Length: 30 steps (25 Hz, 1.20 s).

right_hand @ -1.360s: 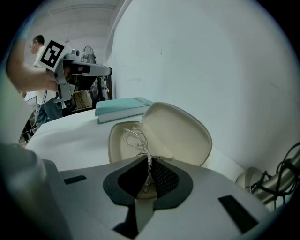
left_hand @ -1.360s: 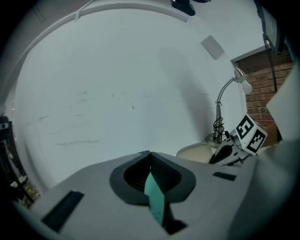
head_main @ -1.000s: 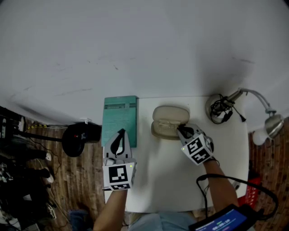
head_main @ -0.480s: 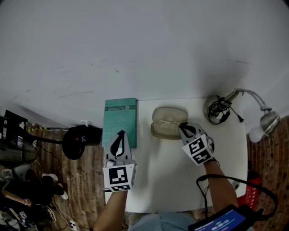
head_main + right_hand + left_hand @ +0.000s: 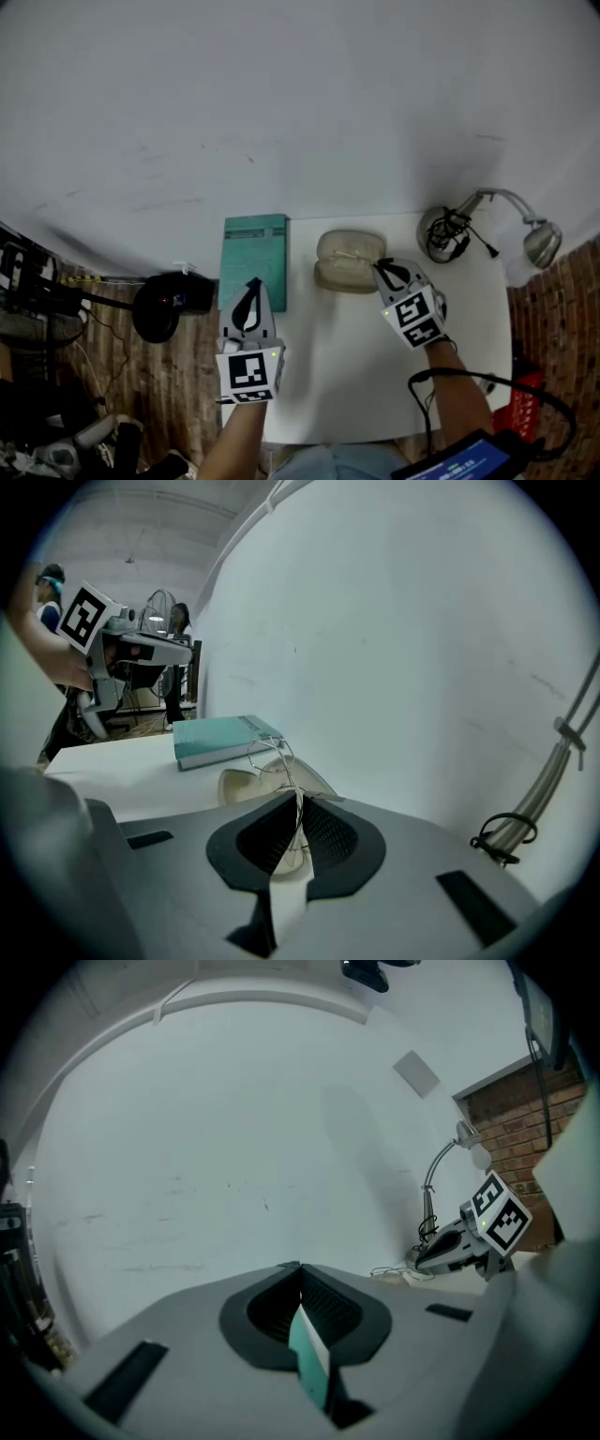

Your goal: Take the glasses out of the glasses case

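A beige glasses case lies open on the white table near the wall. My right gripper hangs over its right end, shut on thin wire-frame glasses. In the right gripper view the glasses stick up out of the right gripper, above the open case. My left gripper hovers over the near end of a teal book, shut with nothing in it. In the left gripper view the left gripper has its tips together, and a sliver of the book shows through the slot below.
The teal book lies left of the case, at the table's left edge. A desk lamp with coiled cable stands at the back right corner. A white wall rises right behind the table. Wooden floor and a black stand are to the left.
The right gripper has lifted and drawn back a little from the case with the glasses in it. The left gripper has risen slightly over the book.
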Tool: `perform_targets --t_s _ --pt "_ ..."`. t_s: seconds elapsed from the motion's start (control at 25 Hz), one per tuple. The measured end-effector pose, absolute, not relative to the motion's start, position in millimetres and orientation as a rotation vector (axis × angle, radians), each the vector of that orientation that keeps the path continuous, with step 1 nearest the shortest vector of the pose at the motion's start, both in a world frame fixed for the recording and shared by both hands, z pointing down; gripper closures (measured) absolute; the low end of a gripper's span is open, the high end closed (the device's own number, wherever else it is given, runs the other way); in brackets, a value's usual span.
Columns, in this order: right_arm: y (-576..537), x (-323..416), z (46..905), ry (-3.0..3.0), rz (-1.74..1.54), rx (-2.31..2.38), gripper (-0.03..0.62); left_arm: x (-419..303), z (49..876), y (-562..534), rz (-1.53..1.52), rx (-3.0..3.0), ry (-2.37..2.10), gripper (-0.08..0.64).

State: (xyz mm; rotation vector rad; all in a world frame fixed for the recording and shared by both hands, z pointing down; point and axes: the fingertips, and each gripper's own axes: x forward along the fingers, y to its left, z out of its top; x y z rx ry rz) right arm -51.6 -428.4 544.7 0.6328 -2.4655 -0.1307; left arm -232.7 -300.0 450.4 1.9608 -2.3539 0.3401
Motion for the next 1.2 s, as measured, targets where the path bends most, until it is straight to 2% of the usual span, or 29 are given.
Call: perform_targets --t_s 1.2 --pt "-369.9 -2.2 390.0 -2.643 -0.236 1.010 0.558 -197.6 345.6 -258.2 0.124 2.198 -2.396 0.554"
